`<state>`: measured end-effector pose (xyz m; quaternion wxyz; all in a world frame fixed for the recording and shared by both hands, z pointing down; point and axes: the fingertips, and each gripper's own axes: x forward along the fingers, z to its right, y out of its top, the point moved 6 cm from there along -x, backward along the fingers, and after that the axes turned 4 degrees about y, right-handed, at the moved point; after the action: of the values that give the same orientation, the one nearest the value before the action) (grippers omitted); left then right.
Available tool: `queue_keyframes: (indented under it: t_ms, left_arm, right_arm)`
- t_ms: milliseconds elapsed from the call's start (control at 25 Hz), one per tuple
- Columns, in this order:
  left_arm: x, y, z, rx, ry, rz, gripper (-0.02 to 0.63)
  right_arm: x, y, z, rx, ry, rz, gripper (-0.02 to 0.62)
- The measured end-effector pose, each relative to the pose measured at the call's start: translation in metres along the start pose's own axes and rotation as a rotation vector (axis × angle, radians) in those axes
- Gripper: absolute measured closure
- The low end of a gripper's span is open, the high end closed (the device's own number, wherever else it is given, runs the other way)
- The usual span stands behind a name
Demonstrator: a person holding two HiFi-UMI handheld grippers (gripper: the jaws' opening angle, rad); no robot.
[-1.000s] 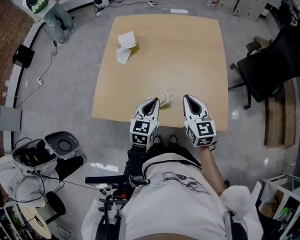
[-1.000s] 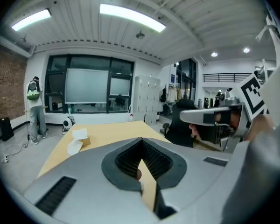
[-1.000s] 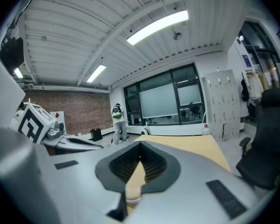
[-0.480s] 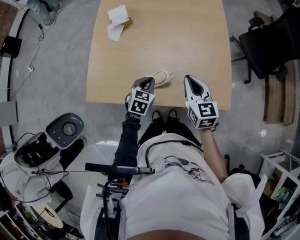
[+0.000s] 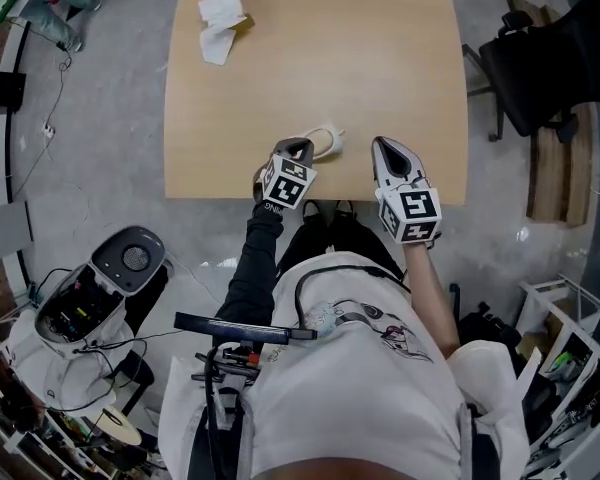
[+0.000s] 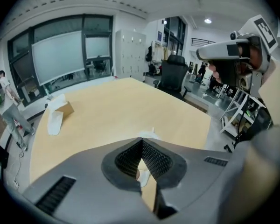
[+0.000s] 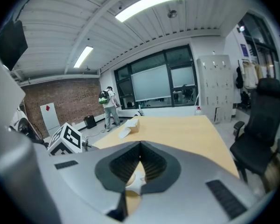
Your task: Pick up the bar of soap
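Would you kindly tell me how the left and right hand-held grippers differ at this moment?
The left hand-held gripper has its tip close beside the bar of soap; the right hand-held gripper stands clear of it, further right. The left pitches down steeply at the table; the right points nearer level. Both are shut and empty.

No word or number can be read. The left cube (image 5: 285, 185) and right cube (image 5: 412, 215) carry only black-and-white square codes, and the shirt print (image 5: 365, 318) is too small to read. In the right gripper view, at nine o'clock, a white sign (image 7: 50, 118) with a red diamond hangs on the brick wall (image 7: 79, 101).
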<state>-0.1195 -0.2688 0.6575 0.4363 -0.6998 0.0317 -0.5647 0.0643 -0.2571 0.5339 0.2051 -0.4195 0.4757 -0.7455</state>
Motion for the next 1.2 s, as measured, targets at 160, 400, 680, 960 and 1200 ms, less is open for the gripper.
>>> queue_keyframes:
  t_ms: [160,400,680,960,1200]
  left_arm:
    - [0.02,-0.005,0.002,0.042,-0.035,-0.032,0.598]
    - [0.037,-0.009,0.003,0.088,-0.069,-0.06,0.574]
    - [0.034,-0.018,0.011,0.167,-0.136,-0.111,0.465]
    - [0.064,-0.021,0.02,0.239,-0.2,-0.173,0.365]
    - [0.073,-0.032,0.017,0.284,-0.224,-0.197,0.364]
  right_arm:
    - [0.002,-0.009,0.009,0.012,-0.023,-0.025,0.591]
    - [0.001,-0.017,0.018,0.024,-0.052,-0.047,0.591]
    - [-0.011,-0.019,0.008,0.025,-0.063,-0.059,0.591]
    - [-0.016,-0.032,0.031,0.043,-0.107,-0.08,0.591]
    - [-0.018,-0.04,0.029,0.052,-0.131,-0.085,0.591]
